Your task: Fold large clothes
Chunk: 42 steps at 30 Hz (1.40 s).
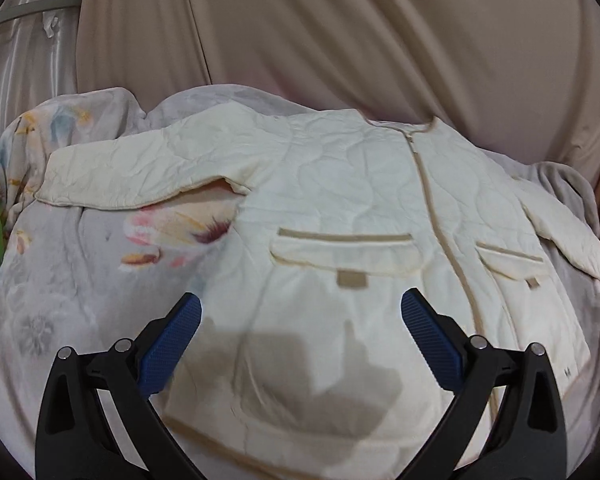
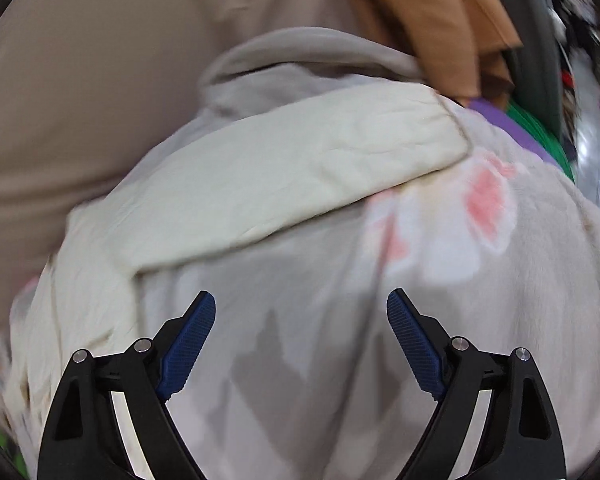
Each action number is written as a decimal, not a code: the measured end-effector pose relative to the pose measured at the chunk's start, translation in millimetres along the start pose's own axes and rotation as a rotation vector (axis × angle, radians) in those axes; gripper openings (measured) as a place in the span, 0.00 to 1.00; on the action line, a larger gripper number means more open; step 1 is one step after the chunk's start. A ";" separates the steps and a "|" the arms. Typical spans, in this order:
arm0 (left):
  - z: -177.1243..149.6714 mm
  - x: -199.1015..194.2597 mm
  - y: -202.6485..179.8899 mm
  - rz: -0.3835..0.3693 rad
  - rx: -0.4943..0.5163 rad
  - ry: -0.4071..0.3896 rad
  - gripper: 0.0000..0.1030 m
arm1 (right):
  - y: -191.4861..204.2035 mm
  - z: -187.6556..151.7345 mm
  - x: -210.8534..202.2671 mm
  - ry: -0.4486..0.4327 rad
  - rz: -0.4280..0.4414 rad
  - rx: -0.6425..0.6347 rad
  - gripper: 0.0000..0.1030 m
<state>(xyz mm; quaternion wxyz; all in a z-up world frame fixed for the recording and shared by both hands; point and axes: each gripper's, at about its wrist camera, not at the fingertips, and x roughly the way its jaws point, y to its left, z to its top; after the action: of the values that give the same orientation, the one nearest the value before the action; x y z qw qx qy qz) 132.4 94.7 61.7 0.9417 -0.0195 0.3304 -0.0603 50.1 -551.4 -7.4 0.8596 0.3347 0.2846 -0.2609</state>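
Both grippers w/ jaws spread wide, nothing between the blue pads, neither touching cloth as far as the views show. Left gripper [image 1: 300, 320] hangs over the lower front of the cream quilted jacket [image 1: 360, 216], which lies face-up and spread flat on a floral blanket [image 1: 80, 280]; its shadow falls on the hem area. Left view alone shows the whole garment: zip [image 1: 440, 216] closed down the middle, two flap pockets w/ tan trim, one sleeve [image 1: 140, 168] stretched out sideways, the other angled off toward the frame's right edge. Beige drape [image 1: 340, 32] behind. Right gripper [image 2: 301, 322] hovers over bare blanket just beside the jacket's far sleeve [image 2: 300, 168]; that view is blurred but adds orange fabric [image 2: 440, 20] plus purple and green cloth edges past the cuff.
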 end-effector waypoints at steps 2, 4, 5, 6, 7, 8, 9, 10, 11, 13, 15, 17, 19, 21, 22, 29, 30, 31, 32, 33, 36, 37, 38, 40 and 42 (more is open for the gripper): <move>10.0 14.1 5.2 0.016 -0.001 0.002 0.95 | -24.5 21.5 22.6 -0.001 0.007 0.103 0.82; 17.4 25.6 10.0 0.022 -0.004 0.003 0.95 | -43.9 36.9 41.5 -0.005 0.003 0.193 0.78; 20.5 31.3 11.1 0.026 -0.002 0.005 0.95 | -52.6 43.2 49.9 -0.015 0.007 0.239 0.77; 23.8 37.4 12.0 0.030 0.002 0.008 0.95 | -55.9 49.0 55.3 -0.035 0.006 0.264 0.74; 26.3 42.6 12.6 0.034 0.004 0.011 0.95 | -56.1 54.9 57.1 -0.061 -0.001 0.280 0.70; 28.3 47.4 13.2 0.038 0.006 0.014 0.95 | -51.4 62.1 59.1 -0.076 -0.006 0.276 0.65; 30.5 52.1 13.4 0.039 0.008 0.018 0.95 | -43.8 69.5 62.1 -0.074 -0.008 0.254 0.39; 32.5 56.7 13.3 0.041 0.010 0.021 0.95 | -33.0 76.4 62.3 -0.075 -0.009 0.225 0.17; 34.4 60.4 12.8 0.042 0.010 0.023 0.95 | -14.8 83.5 57.1 -0.103 0.009 0.184 0.15; 38.3 66.3 11.8 0.044 0.001 0.022 0.95 | 27.1 95.5 40.8 -0.175 0.060 0.082 0.12; 42.7 70.4 10.9 0.036 -0.010 0.024 0.95 | 93.8 93.7 15.9 -0.240 0.154 -0.066 0.12; 48.3 73.2 10.2 0.020 -0.033 0.025 0.95 | 166.3 81.8 -6.7 -0.280 0.269 -0.217 0.12; 55.0 74.5 10.2 -0.007 -0.064 0.024 0.95 | 244.0 56.1 -22.0 -0.270 0.405 -0.383 0.11; 63.1 75.4 10.0 -0.035 -0.087 0.023 0.95 | 317.6 17.6 -26.8 -0.222 0.519 -0.542 0.11; 65.8 75.7 9.2 -0.046 -0.094 0.023 0.95 | 350.6 -5.8 -24.8 -0.187 0.570 -0.615 0.12; 95.0 100.7 8.7 -0.147 -0.152 0.081 0.95 | 473.4 -172.0 48.2 0.125 0.595 -0.996 0.34; 98.0 108.8 8.7 -0.179 -0.163 0.104 0.95 | 476.7 -184.6 55.2 0.137 0.559 -1.029 0.34; 100.2 115.8 7.9 -0.197 -0.173 0.126 0.95 | 476.2 -195.5 58.0 0.146 0.520 -1.061 0.34; 101.7 123.0 7.7 -0.211 -0.192 0.148 0.95 | 472.1 -198.6 54.9 0.145 0.519 -1.076 0.34; 102.8 131.4 7.0 -0.244 -0.213 0.170 0.95 | 462.6 -196.6 47.2 0.130 0.535 -1.074 0.34; 103.8 154.2 1.1 -0.299 -0.239 0.231 0.95 | 424.1 -162.0 29.5 0.066 0.557 -0.991 0.47; 104.7 164.5 -1.5 -0.319 -0.250 0.259 0.95 | 406.0 -146.2 23.2 0.036 0.545 -0.942 0.54; 104.9 173.8 -2.7 -0.332 -0.271 0.284 0.95 | 383.0 -123.5 19.8 0.014 0.528 -0.873 0.57; 104.7 192.4 -3.6 -0.387 -0.323 0.323 0.95 | 341.3 -91.2 20.8 -0.012 0.469 -0.759 0.61; 105.1 204.6 -4.2 -0.407 -0.356 0.341 0.92 | 296.8 -59.2 31.3 -0.022 0.376 -0.642 0.62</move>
<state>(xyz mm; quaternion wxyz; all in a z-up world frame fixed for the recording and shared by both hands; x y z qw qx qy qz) 356.1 64.3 17.2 0.8231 -0.2392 0.4783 -0.1911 243.1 -326.7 62.2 0.9567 0.0917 0.2761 0.0002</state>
